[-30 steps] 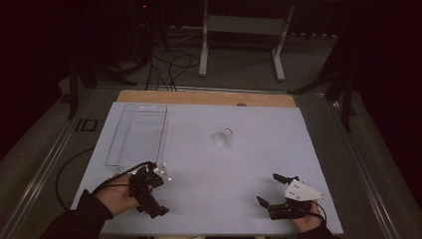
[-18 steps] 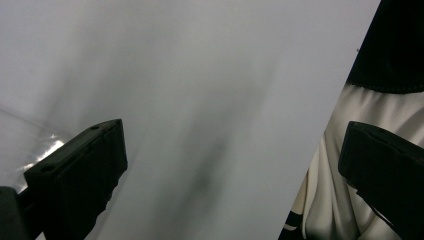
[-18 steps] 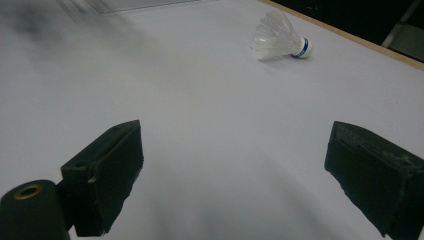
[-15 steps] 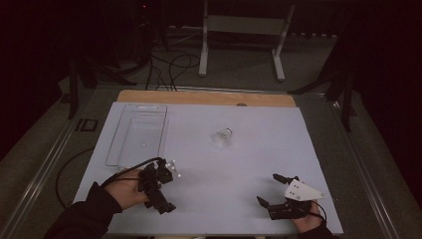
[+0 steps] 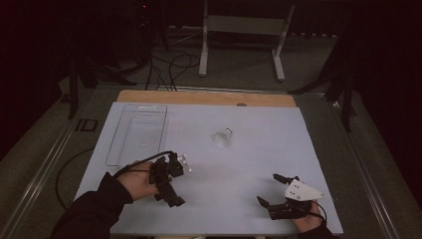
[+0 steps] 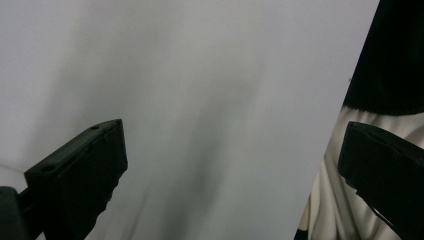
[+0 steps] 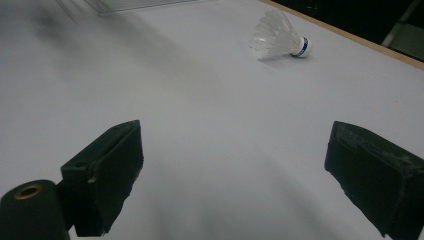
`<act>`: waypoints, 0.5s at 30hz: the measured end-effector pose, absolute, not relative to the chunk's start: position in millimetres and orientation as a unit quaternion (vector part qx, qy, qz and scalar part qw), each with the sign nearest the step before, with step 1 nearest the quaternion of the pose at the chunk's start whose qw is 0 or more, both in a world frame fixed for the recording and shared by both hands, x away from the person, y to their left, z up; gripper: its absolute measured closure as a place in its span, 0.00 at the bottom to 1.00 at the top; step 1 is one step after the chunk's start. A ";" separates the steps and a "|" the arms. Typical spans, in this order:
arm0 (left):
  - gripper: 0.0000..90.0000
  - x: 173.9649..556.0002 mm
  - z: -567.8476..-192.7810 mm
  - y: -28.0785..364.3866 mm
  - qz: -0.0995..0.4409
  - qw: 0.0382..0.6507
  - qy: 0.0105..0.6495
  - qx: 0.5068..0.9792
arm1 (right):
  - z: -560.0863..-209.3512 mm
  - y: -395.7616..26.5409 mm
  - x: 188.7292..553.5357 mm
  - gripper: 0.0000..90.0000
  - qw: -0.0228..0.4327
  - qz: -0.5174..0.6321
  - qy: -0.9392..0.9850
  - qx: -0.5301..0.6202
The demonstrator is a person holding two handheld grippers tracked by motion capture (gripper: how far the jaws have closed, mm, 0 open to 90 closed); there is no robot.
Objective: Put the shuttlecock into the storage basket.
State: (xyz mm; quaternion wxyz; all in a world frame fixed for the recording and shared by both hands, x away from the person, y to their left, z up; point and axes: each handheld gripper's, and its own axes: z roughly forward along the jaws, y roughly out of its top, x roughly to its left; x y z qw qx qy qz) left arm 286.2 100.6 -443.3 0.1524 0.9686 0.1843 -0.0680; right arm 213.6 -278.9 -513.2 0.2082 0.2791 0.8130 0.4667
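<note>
Your left gripper sits low over the near left part of the white table sheet, turned so that it points toward the near edge. Its jaws stand wide apart with nothing between them; in the left gripper view you look down on bare white sheet, and the right-hand jaw hangs past the sheet's edge over pale cloth. Your left hand wraps the gripper's body, and its cable loops back over your dark sleeve.

Your right gripper rests near the near right corner of the sheet, with the grey three-cornered plate on top. Its jaws are spread just as wide and hold nothing; in the right gripper view only bare sheet lies between them.

The shuttlecock lies on its side around the middle of the sheet, well apart from both grippers, touched by neither. From your right gripper it lies ahead and somewhat to the right of centre, with its cork tip and blue band pointing right and its white skirt toward the left.

A clear plastic tray stands on the far left part of the sheet, beyond your left gripper and to the left of the shuttlecock.
</note>
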 end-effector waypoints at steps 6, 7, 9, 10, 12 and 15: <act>0.00 292.9 -443.3 92.6 -0.072 0.150 0.182 0.969 | -513.4 -278.8 213.8 0.09 0.206 0.466 0.814 0.280; 0.00 292.9 -443.3 92.6 -0.072 0.150 0.182 0.969 | -513.4 -278.8 213.8 0.09 0.206 0.466 0.814 0.280; 0.00 295.3 -442.3 90.6 -0.068 0.151 0.184 0.969 | -512.8 -279.0 213.9 0.09 0.204 0.471 0.811 0.282; 0.00 297.1 -441.9 89.6 -0.067 0.151 0.185 0.969 | -512.4 -278.7 213.6 0.09 0.204 0.472 0.810 0.282; 0.00 301.8 -441.5 85.7 -0.065 0.150 0.193 0.968 | -511.9 -278.8 213.5 0.09 0.206 0.472 0.809 0.282; 0.00 307.4 -441.1 81.7 -0.061 0.154 0.204 0.965 | -511.8 -279.8 213.2 0.09 0.208 0.471 0.809 0.284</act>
